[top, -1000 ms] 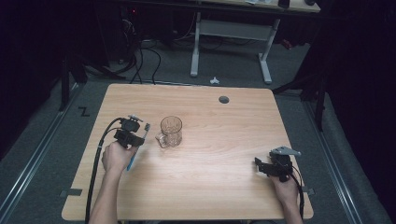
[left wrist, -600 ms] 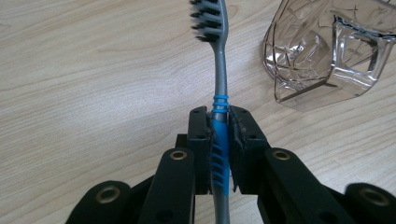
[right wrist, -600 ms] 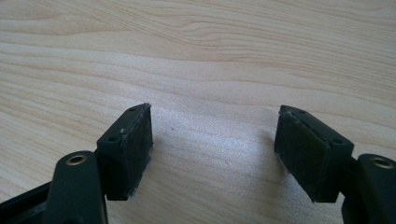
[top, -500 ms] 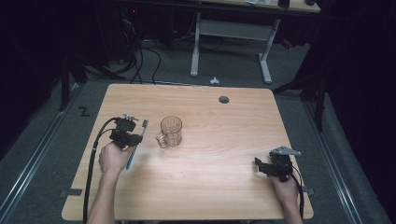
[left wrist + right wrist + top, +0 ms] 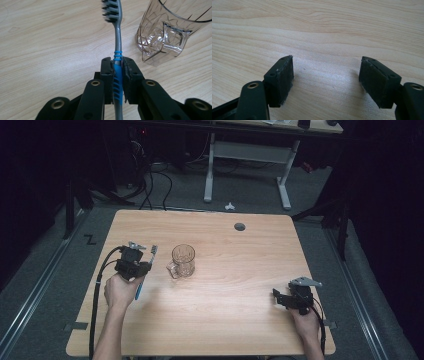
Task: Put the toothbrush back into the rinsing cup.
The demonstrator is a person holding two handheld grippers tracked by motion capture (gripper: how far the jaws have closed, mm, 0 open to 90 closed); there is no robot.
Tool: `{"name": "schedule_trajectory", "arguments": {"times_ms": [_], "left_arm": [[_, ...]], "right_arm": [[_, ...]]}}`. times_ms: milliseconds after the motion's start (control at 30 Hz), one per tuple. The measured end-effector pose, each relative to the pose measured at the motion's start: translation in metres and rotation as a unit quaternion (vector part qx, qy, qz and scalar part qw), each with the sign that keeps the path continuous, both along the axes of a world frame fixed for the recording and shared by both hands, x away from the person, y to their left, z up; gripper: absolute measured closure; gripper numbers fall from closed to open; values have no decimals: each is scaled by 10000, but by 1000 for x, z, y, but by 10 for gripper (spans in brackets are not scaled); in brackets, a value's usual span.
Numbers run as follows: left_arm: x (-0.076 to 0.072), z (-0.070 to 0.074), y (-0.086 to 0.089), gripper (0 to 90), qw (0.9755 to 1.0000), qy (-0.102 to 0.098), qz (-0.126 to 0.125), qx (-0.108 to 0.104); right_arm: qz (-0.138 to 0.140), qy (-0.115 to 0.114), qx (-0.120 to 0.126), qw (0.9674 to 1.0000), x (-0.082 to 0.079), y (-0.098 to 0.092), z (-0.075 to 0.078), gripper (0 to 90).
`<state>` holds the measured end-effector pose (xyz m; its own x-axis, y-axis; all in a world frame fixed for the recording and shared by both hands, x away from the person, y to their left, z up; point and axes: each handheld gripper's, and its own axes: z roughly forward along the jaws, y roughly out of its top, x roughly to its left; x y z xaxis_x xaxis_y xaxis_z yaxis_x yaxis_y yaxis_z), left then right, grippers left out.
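Left tool point(image 5: 117, 75) clamping toothbrush point(image 5: 117, 45), right tool point(image 5: 325, 82) agape, empty.

Pale wood-grain bench point(image 5: 240, 270) with rounded corners, lit bright at centre, small dark round grommet point(image 5: 240, 226) near its 12 o'clock edge. Grey carpeted floor point(image 5: 55, 255) all round, dim. Second desk at 12 o'clock beyond, on white metal legs point(image 5: 208, 175) joined by a crossbar. Tangle of black cables point(image 5: 150, 185) on the floor at 11 o'clock. Small white object point(image 5: 229, 206) on the floor between the two desks, too small to identify. Black Z-shaped mark point(image 5: 90, 239) on the floor at 9 o'clock. Metal floor rails point(image 5: 35, 290) along both sides. Darkness at the far edges.
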<state>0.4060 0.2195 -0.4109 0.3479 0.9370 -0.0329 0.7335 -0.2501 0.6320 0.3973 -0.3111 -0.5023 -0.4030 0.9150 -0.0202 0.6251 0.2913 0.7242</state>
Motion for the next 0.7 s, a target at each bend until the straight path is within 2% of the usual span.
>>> {"name": "schedule_trajectory", "arguments": {"times_ms": [433,700], "left_arm": [[-6,5,-1,799,9997,-221,3,48],[-7,6,-2,799,9996,-260,-3,50]], "right_arm": [[4,2,-5,10000,0,0,0,283],[1,-1,-1,10000,0,0,0,283]]}}
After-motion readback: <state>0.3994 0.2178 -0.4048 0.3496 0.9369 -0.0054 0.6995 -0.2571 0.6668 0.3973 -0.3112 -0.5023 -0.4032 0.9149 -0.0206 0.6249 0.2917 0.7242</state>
